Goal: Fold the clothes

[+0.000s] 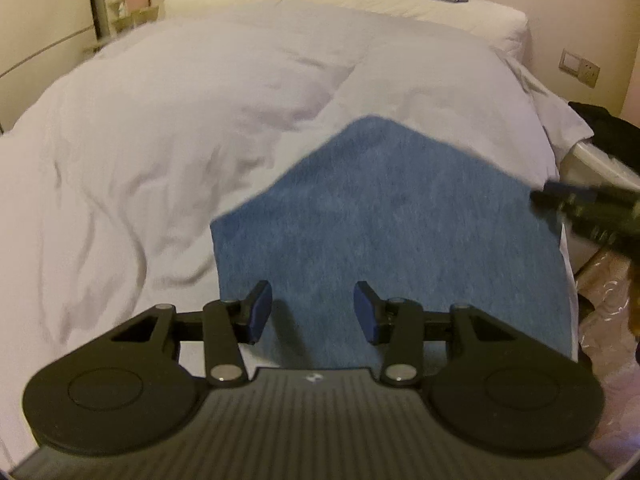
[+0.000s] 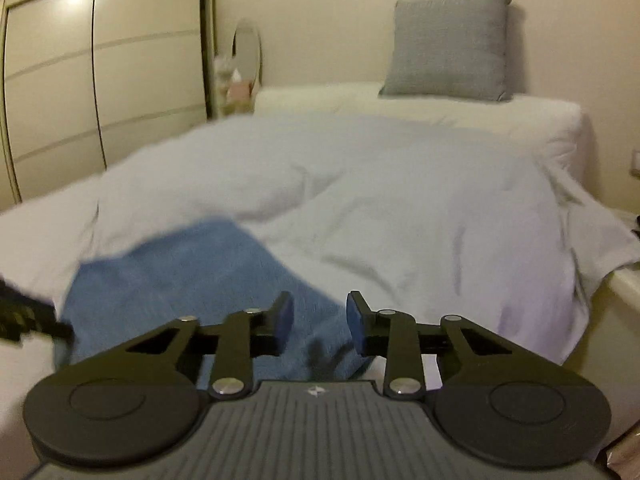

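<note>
A blue folded cloth (image 1: pixel 384 216) lies flat on the white duvet (image 1: pixel 180 120) near the bed's front edge. My left gripper (image 1: pixel 313 312) is open and empty, just above the cloth's near edge. The right gripper's fingers (image 1: pixel 560 204) reach in blurred at the cloth's right edge in the left wrist view. In the right wrist view the blue cloth (image 2: pixel 200 272) lies at lower left on the duvet (image 2: pixel 400 200). My right gripper (image 2: pixel 319 318) is open and empty over the cloth's near right part. The left gripper (image 2: pixel 36 320) shows blurred at the left edge.
A grey pillow (image 2: pixel 448 44) leans on the wall at the bed's head. A wardrobe (image 2: pixel 100 80) stands to the left, with a round mirror (image 2: pixel 248 52) beside it. A dark item (image 1: pixel 604 128) and a wall socket (image 1: pixel 580 66) are to the right of the bed.
</note>
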`<state>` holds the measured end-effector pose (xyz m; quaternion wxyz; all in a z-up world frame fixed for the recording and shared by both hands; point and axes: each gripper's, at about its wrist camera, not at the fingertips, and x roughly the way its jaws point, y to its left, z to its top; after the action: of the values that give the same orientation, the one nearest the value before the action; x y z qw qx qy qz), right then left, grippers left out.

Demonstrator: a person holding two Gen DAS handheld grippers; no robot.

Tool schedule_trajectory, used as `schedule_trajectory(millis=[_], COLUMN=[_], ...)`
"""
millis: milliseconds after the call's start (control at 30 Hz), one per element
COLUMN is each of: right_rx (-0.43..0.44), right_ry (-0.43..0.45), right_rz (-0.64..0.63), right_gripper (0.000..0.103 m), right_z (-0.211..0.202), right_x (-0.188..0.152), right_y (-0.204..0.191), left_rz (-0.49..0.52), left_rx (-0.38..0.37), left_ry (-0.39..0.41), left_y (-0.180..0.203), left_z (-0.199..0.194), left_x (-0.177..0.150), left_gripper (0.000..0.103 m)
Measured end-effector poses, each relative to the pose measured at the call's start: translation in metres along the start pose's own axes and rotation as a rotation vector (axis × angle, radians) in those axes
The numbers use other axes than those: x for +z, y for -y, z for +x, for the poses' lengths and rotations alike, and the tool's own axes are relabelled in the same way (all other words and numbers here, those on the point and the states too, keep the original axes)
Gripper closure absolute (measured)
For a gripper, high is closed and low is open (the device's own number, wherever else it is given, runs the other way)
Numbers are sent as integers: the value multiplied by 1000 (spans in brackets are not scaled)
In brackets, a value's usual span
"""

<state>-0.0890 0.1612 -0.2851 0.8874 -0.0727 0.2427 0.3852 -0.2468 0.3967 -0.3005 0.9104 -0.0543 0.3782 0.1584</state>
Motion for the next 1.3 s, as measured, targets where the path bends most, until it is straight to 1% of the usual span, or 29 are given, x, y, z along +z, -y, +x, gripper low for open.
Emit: schedule_trajectory(millis=[67, 100, 167, 267, 333, 400, 500, 533, 600, 667, 700, 767, 867, 900, 967, 1000, 1067, 1167, 1300], right_rx=[-21, -30, -17, 24, 36, 38, 24, 19, 11, 30, 33, 36, 38, 56, 105, 107, 102, 71, 59], right_ry=[-42, -63, -93, -121, -148, -175, -134, -108, -50, -23, -31, -57, -125, -132, -138, -144, -157, -158, -163], right_rz=[-26, -31, 3, 103, 144, 167, 161, 157, 149, 144, 130, 96, 74, 95, 174, 176, 163, 122, 123], right_gripper=[72, 72, 73, 72, 70, 70, 70, 70, 70, 70, 70, 71, 70, 71, 69, 69, 69, 69, 69], right_z=[16, 24, 36, 56, 64, 65, 43, 33, 12, -2, -2, 1, 23, 32, 40, 39, 38, 39, 40], right_x=[-8, -12, -21, -21, -15, -9, 2, 4, 9, 8, 6, 1, -16, -23, -28, -26, -22, -21, -20], right_y=[4, 6, 15, 30, 35, 38, 36, 34, 28, 23, 21, 18, 27, 34, 49, 50, 48, 40, 38], left_rz=[5, 9, 16, 11, -11, 19, 65, 75, 101, 132, 132, 100, 24, -1, -1, 17, 39, 46, 55], left_rx=[-3, -19, -30, -36, -51, -50, -48, -58, -72, -62, -57, -69, -85, -91, -86, -73, -64, -69, -56], left_ry=[8, 8, -8, -40, -40, -17, 16, 33, 56, 61, 50, 7, -26, -31, -26, -23, -16, -14, -19], left_y=[-4, -6, -11, -16, -20, -17, -13, -10, -2, 6, 7, 3, -10, -14, -17, -15, -13, -13, -12], left_z=[11, 19, 37, 64, 66, 57, 44, 41, 41, 46, 52, 66, 80, 82, 76, 72, 61, 51, 43], left_x=[5, 6, 6, 3, 6, 14, 27, 33, 44, 51, 53, 51, 44, 42, 41, 41, 39, 33, 24], left_gripper=[63, 63, 62, 60, 61, 66, 68, 68, 68, 68, 68, 68, 68, 68, 68, 69, 71, 71, 71])
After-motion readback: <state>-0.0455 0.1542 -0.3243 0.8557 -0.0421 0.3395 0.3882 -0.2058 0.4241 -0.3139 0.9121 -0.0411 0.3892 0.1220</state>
